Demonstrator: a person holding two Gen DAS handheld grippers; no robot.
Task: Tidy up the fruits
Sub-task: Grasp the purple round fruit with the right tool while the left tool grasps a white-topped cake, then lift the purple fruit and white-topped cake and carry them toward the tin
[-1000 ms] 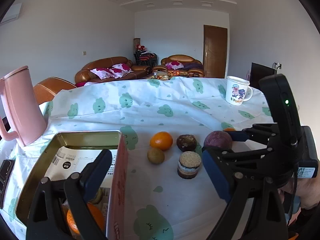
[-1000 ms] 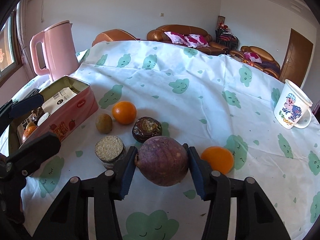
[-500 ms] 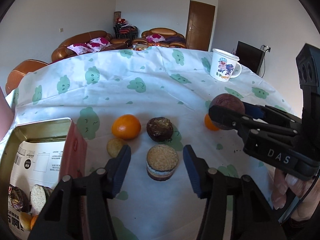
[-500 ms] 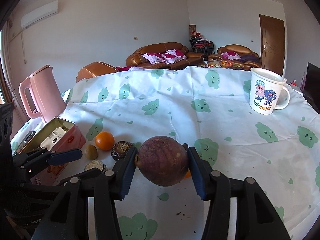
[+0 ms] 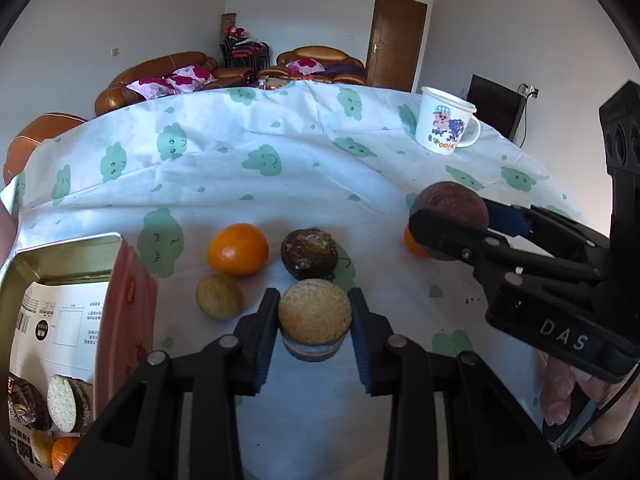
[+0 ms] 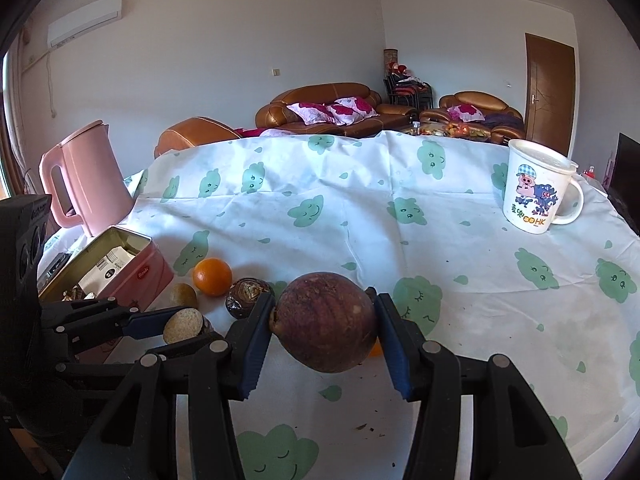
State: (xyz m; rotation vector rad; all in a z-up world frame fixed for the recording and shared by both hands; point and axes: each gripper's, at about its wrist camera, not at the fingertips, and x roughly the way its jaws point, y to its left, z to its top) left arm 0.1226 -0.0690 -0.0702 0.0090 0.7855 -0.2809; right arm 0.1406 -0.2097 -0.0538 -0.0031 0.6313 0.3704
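Left wrist view: the left gripper (image 5: 315,314) has closed in from its open stance of a moment ago — its jaws now press both sides of the crumb-topped cake (image 5: 315,317), which sits on the counter beside the open tin (image 5: 60,248). An orange (image 5: 237,249) and a small brown fruit (image 5: 219,295) wait just beyond.

Right wrist view: the right gripper (image 6: 324,330) has lifted the dark purple fruit (image 6: 325,322) clear of the counter, jaws clamped on it — another orange (image 6: 376,349) peeks out behind. Both items seem ready to carry, probably to the tin.
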